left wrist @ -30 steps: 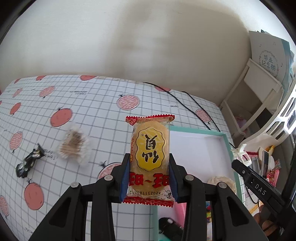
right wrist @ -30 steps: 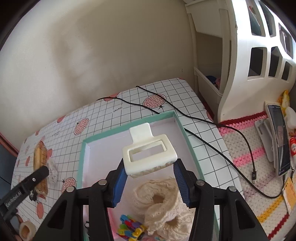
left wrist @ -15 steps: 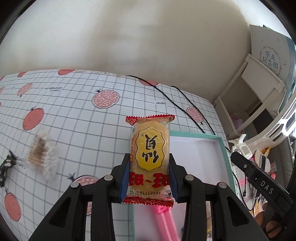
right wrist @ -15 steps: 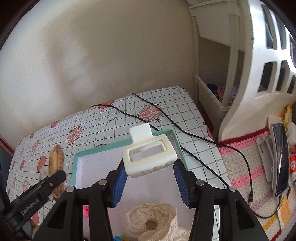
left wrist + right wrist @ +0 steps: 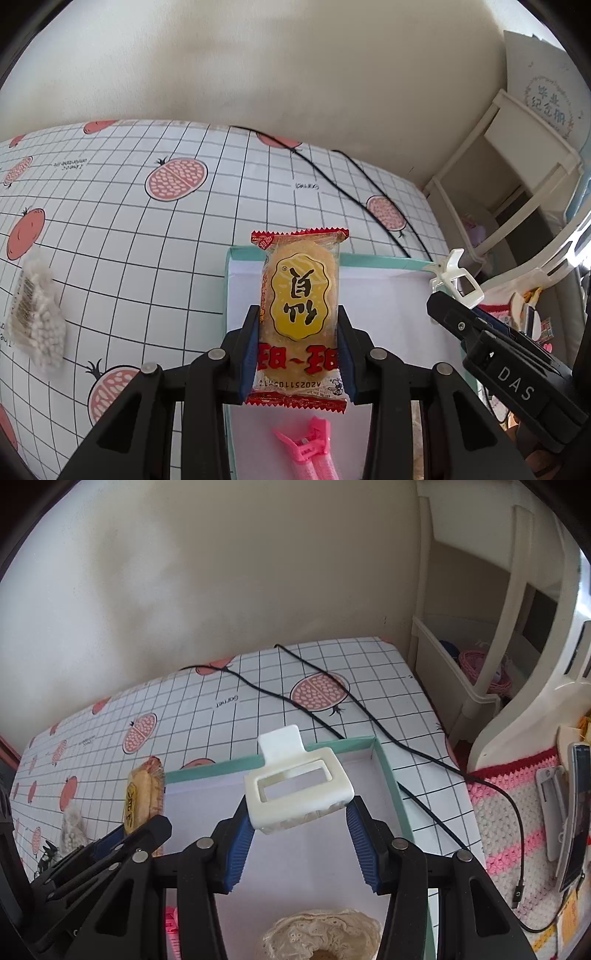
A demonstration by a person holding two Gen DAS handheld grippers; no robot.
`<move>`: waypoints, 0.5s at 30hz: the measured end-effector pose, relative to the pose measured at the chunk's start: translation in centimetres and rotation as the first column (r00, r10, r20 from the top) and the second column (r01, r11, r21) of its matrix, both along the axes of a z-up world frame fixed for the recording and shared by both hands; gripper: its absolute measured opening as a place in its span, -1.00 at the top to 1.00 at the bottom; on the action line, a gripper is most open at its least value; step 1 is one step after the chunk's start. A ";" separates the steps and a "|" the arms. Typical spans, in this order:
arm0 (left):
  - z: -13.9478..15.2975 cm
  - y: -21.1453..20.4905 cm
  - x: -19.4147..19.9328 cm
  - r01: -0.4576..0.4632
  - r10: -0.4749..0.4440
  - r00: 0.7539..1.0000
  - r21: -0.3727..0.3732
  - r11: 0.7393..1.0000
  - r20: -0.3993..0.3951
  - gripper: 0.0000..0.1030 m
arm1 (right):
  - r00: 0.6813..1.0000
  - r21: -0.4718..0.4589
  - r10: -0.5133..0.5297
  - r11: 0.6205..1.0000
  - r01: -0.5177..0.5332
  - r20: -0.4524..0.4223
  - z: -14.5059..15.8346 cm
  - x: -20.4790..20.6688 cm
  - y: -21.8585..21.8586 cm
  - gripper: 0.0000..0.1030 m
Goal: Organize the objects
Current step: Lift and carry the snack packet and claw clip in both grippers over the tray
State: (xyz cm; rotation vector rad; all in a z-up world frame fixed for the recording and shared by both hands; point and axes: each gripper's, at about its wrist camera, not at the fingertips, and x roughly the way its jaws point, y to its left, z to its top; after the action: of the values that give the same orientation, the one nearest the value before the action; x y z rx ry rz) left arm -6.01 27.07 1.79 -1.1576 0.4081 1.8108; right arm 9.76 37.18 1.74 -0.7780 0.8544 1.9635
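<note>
— Holding what?
— Left gripper [image 5: 297,354] squeezing a snack packet [image 5: 300,314]; right gripper [image 5: 301,840] clamped on a white hair clip [image 5: 297,790]. Both up over the far end of the green box [image 5: 388,775].
— Any danger?
— Might bump together, so close. Could drop the packet outside, over the left edge onto the table [image 5: 147,236].

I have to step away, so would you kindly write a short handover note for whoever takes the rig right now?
Left gripper: shut on the rice cracker packet, held over the teal-rimmed box.
Right gripper: shut on the white hair claw, also above the box.
In the box already: pink clip, lace scrunchie.
Left: release both items, then collect the clear snack bag lying on the checked tablecloth.
</note>
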 end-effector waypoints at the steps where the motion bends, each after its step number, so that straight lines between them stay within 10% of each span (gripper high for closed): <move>1: -0.1 0.0 0.0 0.000 0.000 1.000 -0.004 1.000 -0.002 0.25 | 1.000 -0.008 0.005 1.000 -0.005 0.003 -0.3 -0.2 0.1 -0.03; 15: -1.5 0.3 0.2 0.011 -0.010 1.000 -0.035 0.999 0.012 0.25 | 0.999 -0.109 -0.001 0.994 0.006 0.044 -3.3 -0.7 0.5 -0.03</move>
State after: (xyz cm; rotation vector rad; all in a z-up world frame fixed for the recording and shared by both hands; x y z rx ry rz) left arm -5.86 27.36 0.32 -1.1883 0.4398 1.7932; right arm 9.07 37.70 -1.51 -0.8794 0.9418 1.9021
